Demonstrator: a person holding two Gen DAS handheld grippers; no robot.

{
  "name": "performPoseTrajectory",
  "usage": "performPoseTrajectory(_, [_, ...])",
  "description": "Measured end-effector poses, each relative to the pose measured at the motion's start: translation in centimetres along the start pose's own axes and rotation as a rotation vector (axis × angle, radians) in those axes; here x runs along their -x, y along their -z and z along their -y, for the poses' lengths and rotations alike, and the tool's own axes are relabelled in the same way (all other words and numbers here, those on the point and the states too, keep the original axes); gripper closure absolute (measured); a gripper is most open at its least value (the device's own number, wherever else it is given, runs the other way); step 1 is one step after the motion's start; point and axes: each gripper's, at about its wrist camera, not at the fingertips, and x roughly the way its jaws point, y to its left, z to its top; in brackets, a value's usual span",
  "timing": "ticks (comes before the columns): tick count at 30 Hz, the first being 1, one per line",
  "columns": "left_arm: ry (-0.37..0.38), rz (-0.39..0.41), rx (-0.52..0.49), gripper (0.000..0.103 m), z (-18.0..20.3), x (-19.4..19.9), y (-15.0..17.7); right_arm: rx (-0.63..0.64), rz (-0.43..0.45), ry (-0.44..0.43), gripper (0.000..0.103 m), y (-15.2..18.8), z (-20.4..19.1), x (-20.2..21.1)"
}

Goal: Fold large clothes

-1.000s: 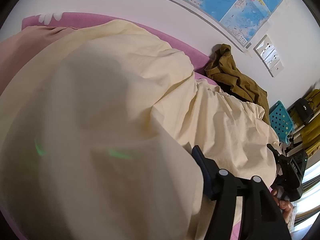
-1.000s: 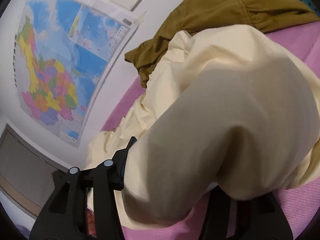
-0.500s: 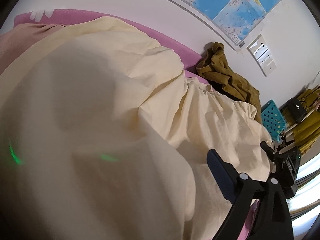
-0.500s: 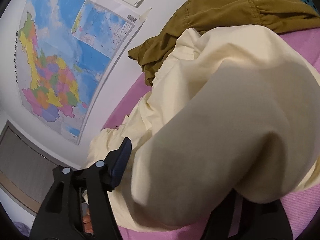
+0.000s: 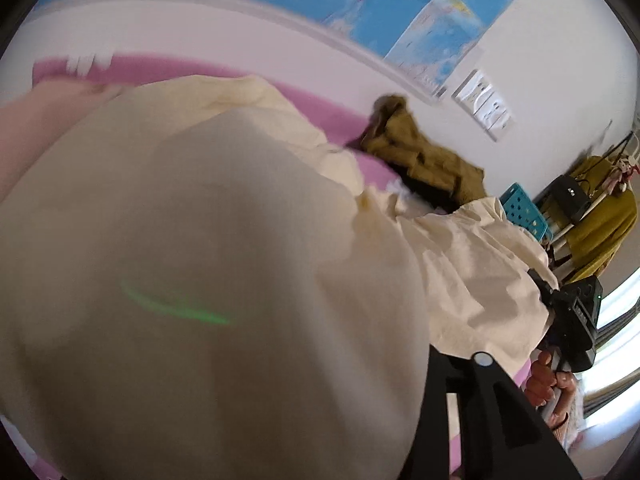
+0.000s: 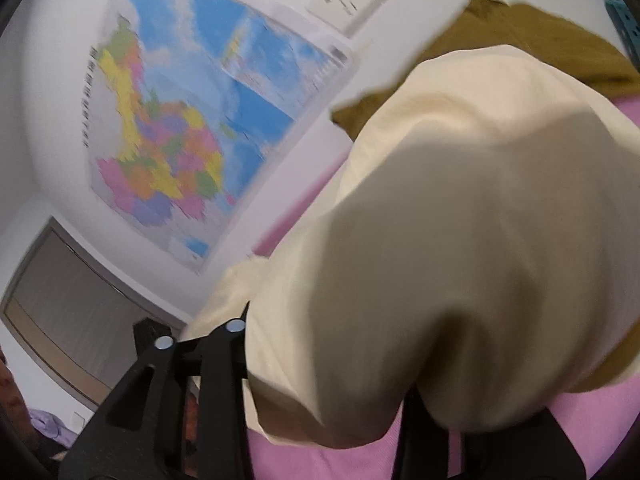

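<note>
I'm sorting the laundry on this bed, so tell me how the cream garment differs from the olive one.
The cream garment is pale and drapes over both grippers, filling each view; the olive garment is dark, mustard-brown and lies untouched against the wall. The cream one spreads across much of the pink bed; the olive one sits bunched in a small heap. Both are crumpled, unfolded cloth.

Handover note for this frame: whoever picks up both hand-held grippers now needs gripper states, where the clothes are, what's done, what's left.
Left hand-held gripper: jaws have just been closing, cream garment bunched between them.
Right hand-held gripper: also closing, same cream cloth between its jaws.
Garment drapes over both, rest lies on the pink bed.
Olive garment crumpled by the wall, untouched.
Done: grip being taken. Left: the whole fold, then the olive one.
</note>
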Motion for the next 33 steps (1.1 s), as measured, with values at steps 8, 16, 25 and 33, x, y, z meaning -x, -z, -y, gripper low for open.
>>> performPoseTrajectory(8, [0.061,-0.032,0.078,0.028,-2.6,-3.0,0.5,-0.092,-0.051,0.05,0.032,1.8,2.8,-2.0])
performPoseTrajectory(16, [0.004,-0.007,0.053,0.072,-1.3,-2.6,-0.7,-0.051,-0.044,0.013,0.075,0.6,1.7,-3.1])
performPoseTrajectory(25, [0.006,0.071,-0.029,0.076,1.0,2.3,-3.7,0.105,0.019,-0.069,0.078,-2.2,-5.9,-1.4])
performPoseTrajectory(33, [0.01,0.17,-0.079,0.076,2.2,6.9,-5.5,0.174,0.06,-0.15,0.078,-3.7,-9.6,-1.2])
